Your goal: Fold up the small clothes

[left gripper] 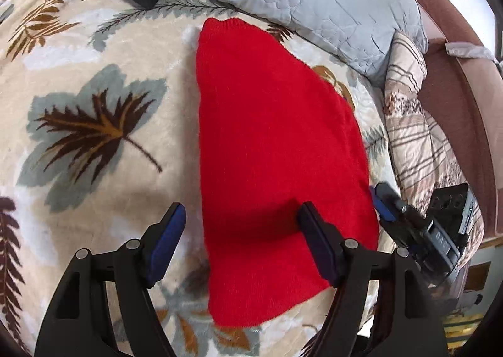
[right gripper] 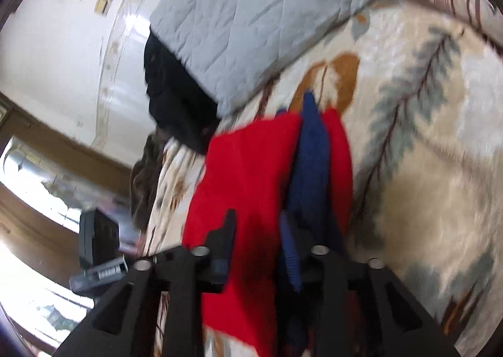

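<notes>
A bright red knitted garment (left gripper: 276,149) lies flat on a cream plush blanket with brown and grey-green leaf print (left gripper: 94,124) covering a bed, a pale grey quilted pillow (left gripper: 317,1) beyond its far edge. The left tongs (left gripper: 242,218) hover over the garment's near left edge, spread wide with nothing gripped; one blue-padded finger is over the blanket, the other over the red knit. The right tongs (left gripper: 382,203), at the garment's right edge, stand partly open; the blurred right wrist view shows red fabric between the fingers, not visibly pinched.
</notes>
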Tool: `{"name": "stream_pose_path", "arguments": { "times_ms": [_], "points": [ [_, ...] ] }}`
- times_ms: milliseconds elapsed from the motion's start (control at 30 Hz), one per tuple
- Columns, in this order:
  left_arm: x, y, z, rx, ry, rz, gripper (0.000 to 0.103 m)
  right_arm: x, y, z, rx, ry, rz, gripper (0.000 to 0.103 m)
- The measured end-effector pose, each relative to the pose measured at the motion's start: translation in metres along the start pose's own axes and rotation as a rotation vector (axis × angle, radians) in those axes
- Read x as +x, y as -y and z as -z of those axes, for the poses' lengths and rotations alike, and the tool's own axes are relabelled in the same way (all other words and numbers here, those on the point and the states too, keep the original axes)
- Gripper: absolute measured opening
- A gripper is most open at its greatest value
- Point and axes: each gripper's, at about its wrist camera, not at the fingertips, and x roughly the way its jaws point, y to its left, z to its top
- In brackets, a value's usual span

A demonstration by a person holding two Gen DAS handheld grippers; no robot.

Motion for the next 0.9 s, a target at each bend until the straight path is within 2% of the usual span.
{"name": "stream_pose_path", "arguments": {
  "times_ms": [67,100,133,167,233,333,467,533,600,700,767,833,900],
  "points": [
    [0.003,0.002,0.005,0.0,-0.005,0.0,0.074,0.007,-0.008,0.009,-0.059,-0.022,0.033,0.04],
    [0.005,0.003,0.007,-0.002,-0.011,0.004,0.074,0.007,-0.015,0.012,-0.104,-0.011,0.065,0.035],
    [0.007,0.003,0.01,-0.005,-0.021,0.008,0.074,0.006,-0.023,0.014,-0.149,0.006,0.105,0.019],
    [0.009,0.003,0.013,-0.007,-0.033,0.009,0.074,0.002,-0.033,0.015,-0.19,0.03,0.124,0.019],
    [0.009,0.004,0.018,0.001,-0.04,0.021,0.074,-0.017,-0.045,0.014,-0.216,0.118,0.088,0.016],
    [0.007,0.009,0.024,0.035,-0.019,0.017,0.074,-0.027,-0.046,0.009,-0.221,0.145,0.104,0.016],
    [0.026,0.012,0.028,0.062,-0.072,-0.038,0.075,0.0,-0.024,0.011,-0.194,0.039,0.235,0.016],
    [0.032,0.012,0.031,0.063,-0.095,-0.049,0.076,0.008,-0.024,0.013,-0.203,0.016,0.248,0.019],
    [0.029,0.011,0.034,0.057,-0.095,-0.033,0.076,-0.001,-0.028,0.011,-0.196,0.046,0.222,0.025],
    [0.01,0.014,0.034,0.069,-0.032,-0.02,0.075,-0.029,-0.032,0.006,-0.179,0.192,0.155,0.029],
    [0.001,0.016,0.031,0.074,0.014,-0.027,0.075,-0.035,-0.032,0.004,-0.176,0.23,0.101,0.03],
    [0.006,0.014,0.027,0.065,0.012,-0.053,0.075,-0.024,-0.03,0.003,-0.178,0.19,0.089,0.03],
    [0.024,0.012,0.026,0.052,-0.041,-0.068,0.077,0.005,-0.022,0.004,-0.178,0.061,0.196,0.029]
  ]
}}
